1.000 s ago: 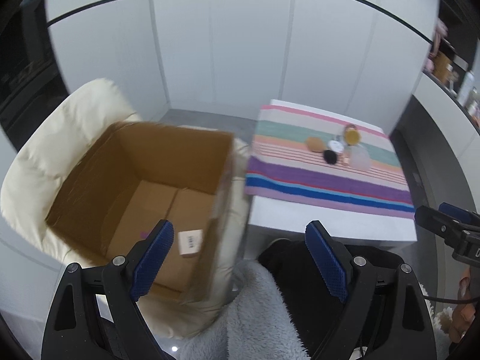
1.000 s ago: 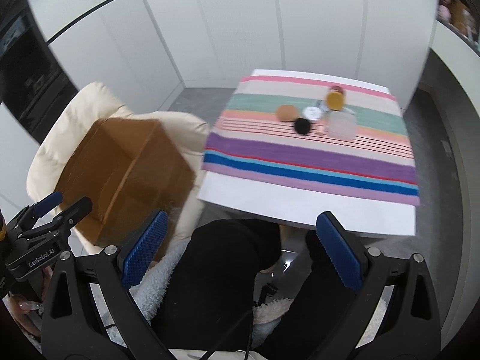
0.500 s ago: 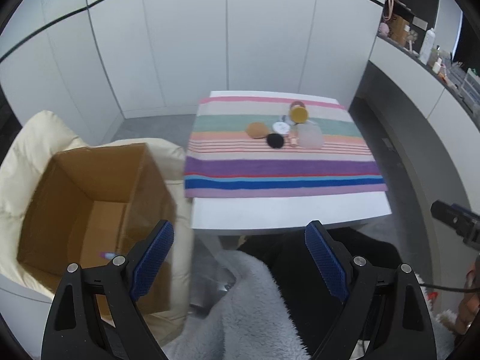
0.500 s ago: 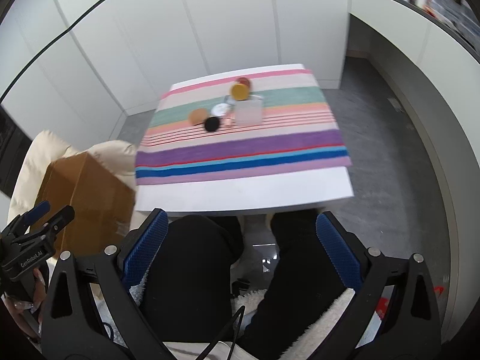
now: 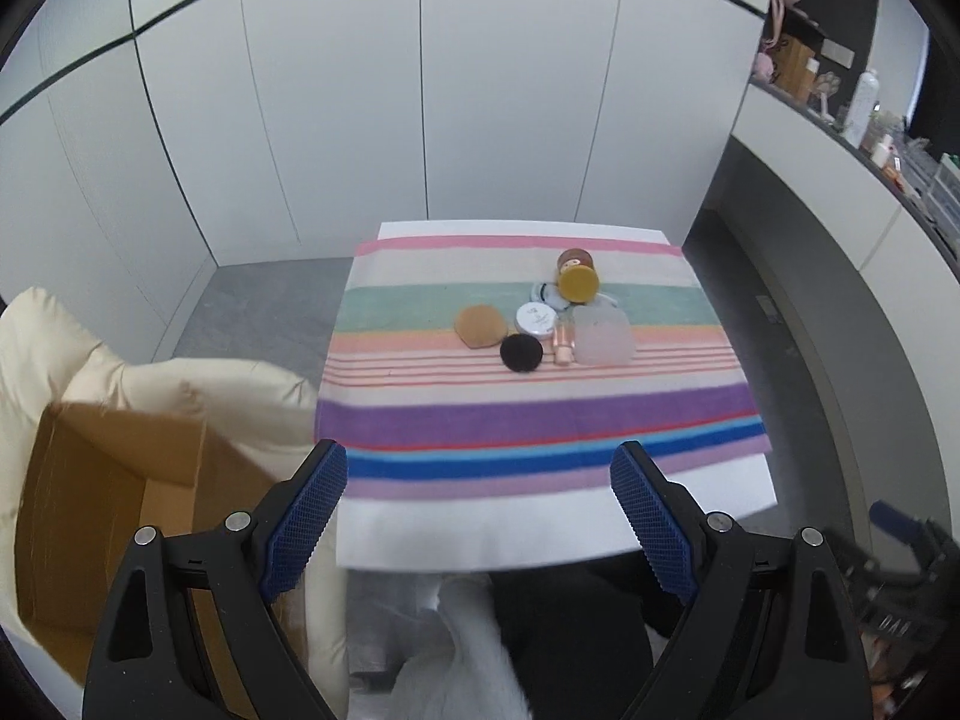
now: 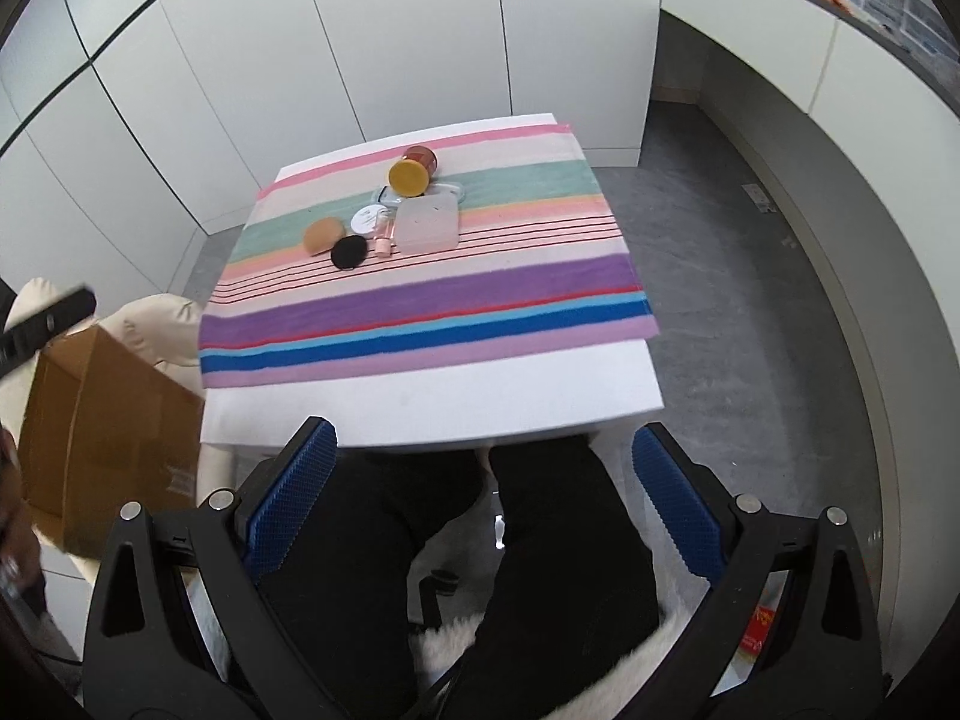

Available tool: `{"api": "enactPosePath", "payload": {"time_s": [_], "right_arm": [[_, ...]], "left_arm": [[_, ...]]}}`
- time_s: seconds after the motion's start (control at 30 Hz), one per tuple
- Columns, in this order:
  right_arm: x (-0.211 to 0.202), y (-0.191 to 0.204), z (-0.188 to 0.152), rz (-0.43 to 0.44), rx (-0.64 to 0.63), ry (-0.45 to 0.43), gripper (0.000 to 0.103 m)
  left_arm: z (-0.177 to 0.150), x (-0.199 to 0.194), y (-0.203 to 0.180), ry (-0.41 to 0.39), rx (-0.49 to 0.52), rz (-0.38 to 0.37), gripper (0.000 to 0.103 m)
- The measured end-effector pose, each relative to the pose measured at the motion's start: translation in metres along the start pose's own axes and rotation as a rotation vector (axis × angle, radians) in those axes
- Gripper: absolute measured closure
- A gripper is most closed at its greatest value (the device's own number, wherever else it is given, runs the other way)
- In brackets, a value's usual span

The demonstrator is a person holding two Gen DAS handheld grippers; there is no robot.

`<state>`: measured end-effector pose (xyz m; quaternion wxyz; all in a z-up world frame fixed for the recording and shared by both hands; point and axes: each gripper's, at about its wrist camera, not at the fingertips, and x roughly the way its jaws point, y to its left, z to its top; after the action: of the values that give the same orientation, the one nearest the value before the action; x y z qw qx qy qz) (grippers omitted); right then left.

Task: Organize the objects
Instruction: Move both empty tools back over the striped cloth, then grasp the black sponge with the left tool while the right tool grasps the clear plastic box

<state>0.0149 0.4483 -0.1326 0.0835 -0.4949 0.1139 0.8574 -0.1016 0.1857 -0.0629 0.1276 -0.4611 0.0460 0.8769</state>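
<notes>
Both your left gripper [image 5: 478, 510] and right gripper [image 6: 484, 489] hang wide and empty. The cosmetics cluster sits mid-bench on the striped cloth [image 5: 540, 426], at 12 o'clock. The black puff [image 5: 521, 353] looks soft and light; pinch its edges.

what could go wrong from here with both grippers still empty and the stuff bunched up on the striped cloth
1. The black puff, small pink bottle and white compact sit packed together, so wide-open fingers could knock a neighbour.
2. The jar appears to lie on its side and might roll if nudged.
3. The cardboard box rests on a soft cream chair, so it may tip.
</notes>
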Motion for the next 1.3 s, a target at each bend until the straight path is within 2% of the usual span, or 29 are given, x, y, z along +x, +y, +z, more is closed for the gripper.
{"api": "enactPosePath", "payload": {"time_s": [0.2,0.3,0.4,0.47,0.6,0.7,0.8,1.0,1.17,1.3], "right_arm": [[0.063,0.017,0.027,0.005,-0.048,0.036,0.002],[0.093,0.022,0.043,0.013,-0.055,0.051,0.002],[0.128,0.025,0.064,0.027,-0.059,0.022,0.002],[0.155,0.027,0.075,0.010,-0.072,0.008,0.002],[0.219,0.034,0.096,-0.020,-0.083,0.038,0.002],[0.265,0.048,0.105,-0.079,-0.127,0.098,0.006],[0.292,0.057,0.116,-0.053,-0.125,0.105,0.006],[0.323,0.071,0.140,-0.008,-0.092,0.079,0.006],[0.344,0.076,0.153,-0.051,-0.081,0.074,0.006],[0.354,0.072,0.158,-0.077,-0.090,0.065,0.008]], "left_arm": [[0.032,0.063,-0.003,0.080,-0.016,-0.035,0.012],[0.036,0.105,-0.011,0.150,0.014,-0.047,0.012],[0.035,0.149,-0.016,0.198,0.033,-0.030,0.012],[0.035,0.175,-0.016,0.202,0.042,-0.013,0.012],[0.032,0.223,-0.026,0.099,0.149,0.093,0.012],[0.028,0.256,-0.023,0.152,0.142,0.074,0.012],[0.028,0.276,-0.021,0.201,0.128,0.038,0.012],[0.031,0.306,-0.021,0.247,0.099,0.014,0.012],[0.027,0.321,-0.033,0.261,0.135,0.061,0.012],[0.027,0.331,-0.043,0.275,0.129,0.042,0.012]]}}
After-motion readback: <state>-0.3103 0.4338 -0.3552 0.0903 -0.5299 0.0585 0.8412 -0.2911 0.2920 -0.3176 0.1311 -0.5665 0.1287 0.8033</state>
